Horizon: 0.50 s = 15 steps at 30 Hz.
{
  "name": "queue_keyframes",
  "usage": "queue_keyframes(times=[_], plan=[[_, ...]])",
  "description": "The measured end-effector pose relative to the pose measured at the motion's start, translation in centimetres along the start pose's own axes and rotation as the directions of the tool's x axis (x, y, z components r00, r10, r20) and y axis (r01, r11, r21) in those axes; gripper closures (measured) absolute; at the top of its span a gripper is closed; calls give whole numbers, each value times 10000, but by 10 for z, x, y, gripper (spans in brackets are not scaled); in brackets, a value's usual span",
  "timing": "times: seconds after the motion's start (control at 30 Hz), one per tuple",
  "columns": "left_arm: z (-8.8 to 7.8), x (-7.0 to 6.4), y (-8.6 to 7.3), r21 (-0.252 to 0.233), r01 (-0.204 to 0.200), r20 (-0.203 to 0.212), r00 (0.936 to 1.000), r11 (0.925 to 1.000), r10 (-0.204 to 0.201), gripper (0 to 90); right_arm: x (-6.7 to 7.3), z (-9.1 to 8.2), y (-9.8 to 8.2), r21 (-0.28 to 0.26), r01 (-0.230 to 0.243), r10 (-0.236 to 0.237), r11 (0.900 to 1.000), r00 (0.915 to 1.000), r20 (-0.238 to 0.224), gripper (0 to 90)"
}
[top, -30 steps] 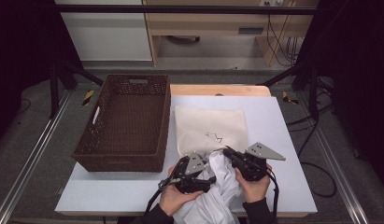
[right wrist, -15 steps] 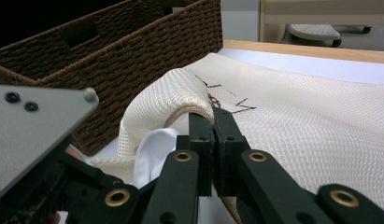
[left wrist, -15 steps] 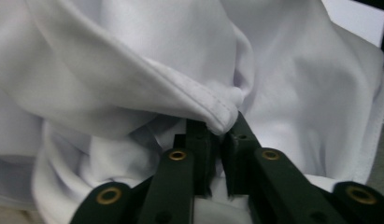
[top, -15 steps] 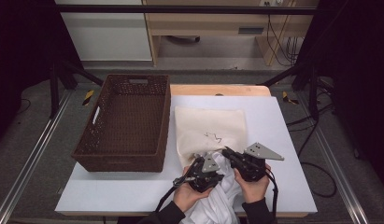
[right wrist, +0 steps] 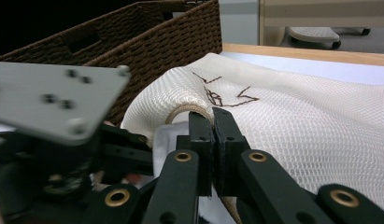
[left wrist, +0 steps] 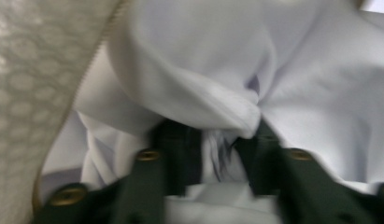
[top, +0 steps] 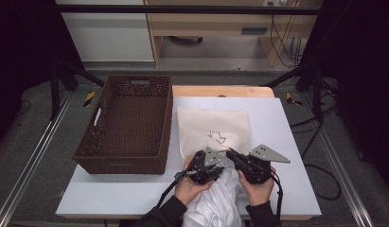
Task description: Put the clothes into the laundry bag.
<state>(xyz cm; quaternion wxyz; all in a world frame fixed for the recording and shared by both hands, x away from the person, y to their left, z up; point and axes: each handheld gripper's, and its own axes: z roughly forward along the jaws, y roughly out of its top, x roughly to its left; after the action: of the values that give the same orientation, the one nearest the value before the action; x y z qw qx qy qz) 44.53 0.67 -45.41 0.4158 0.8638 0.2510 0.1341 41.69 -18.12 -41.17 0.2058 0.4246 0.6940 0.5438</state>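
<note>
A: Largest first: where do things lie?
B: On the desk (top: 287,123), a brown wicker basket (top: 128,123) at left; just beside it the cream mesh bag (top: 213,125); at its near edge the white cloth (top: 216,203).
A: And your grip?
B: Your right hand-held gripper (right wrist: 213,122) pinches the bag's rim, jaws fully closed. Your left hand-held gripper (left wrist: 222,140), jaws half apart and just opening, has cloth bunched between them.
</note>
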Motion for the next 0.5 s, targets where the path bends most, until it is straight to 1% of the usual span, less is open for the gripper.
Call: queue_keyframes(times=[0.03,0.07,0.1,0.13,0.17,0.2,0.23,0.27,0.3,0.33,0.4,0.43,0.5], plan=[[0,0,0,0,0,0,10000,10000,0,467,0,0,0,-12,-33,33,10000,10000,8,880],[-10,-4,-2,-115,128,439,9990,9999,-123,406,0,0,0,-28,-1,1,10000,10000,25,880],[-16,-6,-3,-180,150,560,9983,9997,-140,365,0,-1,0,-25,-15,15,10000,10000,38,880],[-22,-9,-4,-240,126,597,9982,9996,-112,335,-1,-1,0,-1,-11,11,10000,10000,55,880],[-28,-12,-6,-282,8,604,9982,9996,9,319,-1,-1,0,0,13,-13,10000,10000,61,879],[-33,-15,-9,-238,-69,589,9982,9997,83,306,-1,-1,0,17,-1,1,10000,10000,71,879],[-38,-17,-15,-218,-244,494,9985,9995,254,298,-1,-1,0,17,1,-2,10000,10000,80,879],[-39,-18,-18,-153,-243,466,9986,9996,250,298,-1,-1,0,23,-8,8,10000,10000,82,880],[-39,-18,-18,-153,-243,466,9986,9996,250,298,-1,-1,0,23,-8,8,10000,10000,82,880],[-38,-17,-26,140,-199,427,9989,9997,193,306,-1,0,0,49,-14,13,10000,10000,88,879],[-31,-16,-33,532,-83,391,9992,9986,63,340,0,1,-1,73,20,-20,10000,10000,80,879],[-26,-15,-36,693,16,449,9990,9976,-47,366,0,1,-1,92,17,-17,10000,10000,73,879],[-24,-15,-37,764,51,411,9991,9971,-82,448,1,2,-1,91,61,-62,9999,10000,63,879]])
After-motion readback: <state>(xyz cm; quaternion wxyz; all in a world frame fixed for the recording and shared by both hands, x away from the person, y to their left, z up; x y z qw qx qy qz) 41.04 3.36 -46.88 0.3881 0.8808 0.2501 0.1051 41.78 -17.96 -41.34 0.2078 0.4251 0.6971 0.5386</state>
